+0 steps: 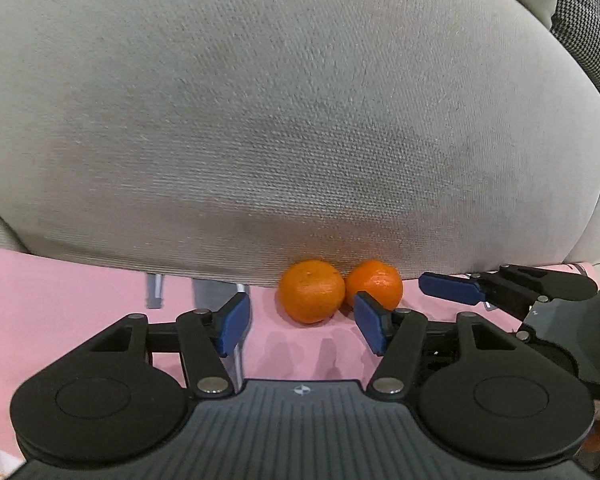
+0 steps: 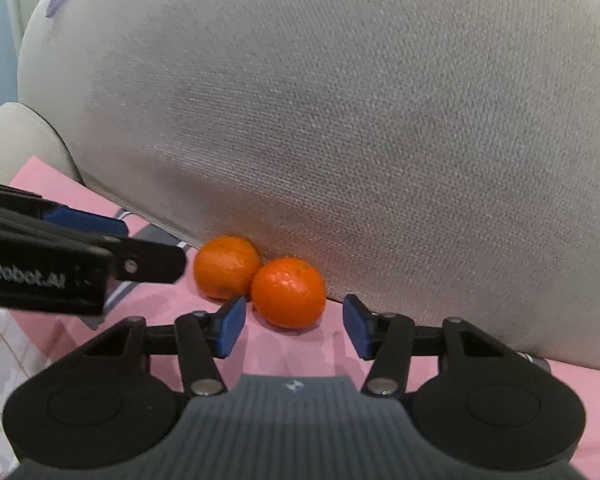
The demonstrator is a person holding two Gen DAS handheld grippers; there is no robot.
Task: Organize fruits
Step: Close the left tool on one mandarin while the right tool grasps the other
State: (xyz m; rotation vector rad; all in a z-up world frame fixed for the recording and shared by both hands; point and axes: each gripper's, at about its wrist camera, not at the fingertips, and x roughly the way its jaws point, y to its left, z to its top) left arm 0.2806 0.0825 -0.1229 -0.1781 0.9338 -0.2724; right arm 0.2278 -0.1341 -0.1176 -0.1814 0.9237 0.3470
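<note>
1. We see two oranges side by side, touching each other, on a pink cloth at the foot of a big grey cushion.
2. Left orange and right orange both sit against the cushion's lower edge. In the right wrist view the right orange looks nearer to the camera, the left one sits behind it and to the left.
3. Left gripper: fingers apart, blue pads either side of the gap, nothing gripped. The left orange lies just ahead of the gap, not between the pads. The right pad overlaps the right orange in the picture; we cannot tell if it touches.
4. Right gripper: fingers apart, holding nothing. The right orange sits just ahead of the gap, pads clear of it on both sides.
5. Each gripper shows in the other's view: the right one enters the left view from the right edge, just beside the right orange; the left one enters the right view from the left edge, its tip near the left orange.
6. Grey metal pieces show under the cushion edge; we cannot tell what they are.
7. Bottom left of the right view: a pale checked fabric beside the pink cloth.
</note>
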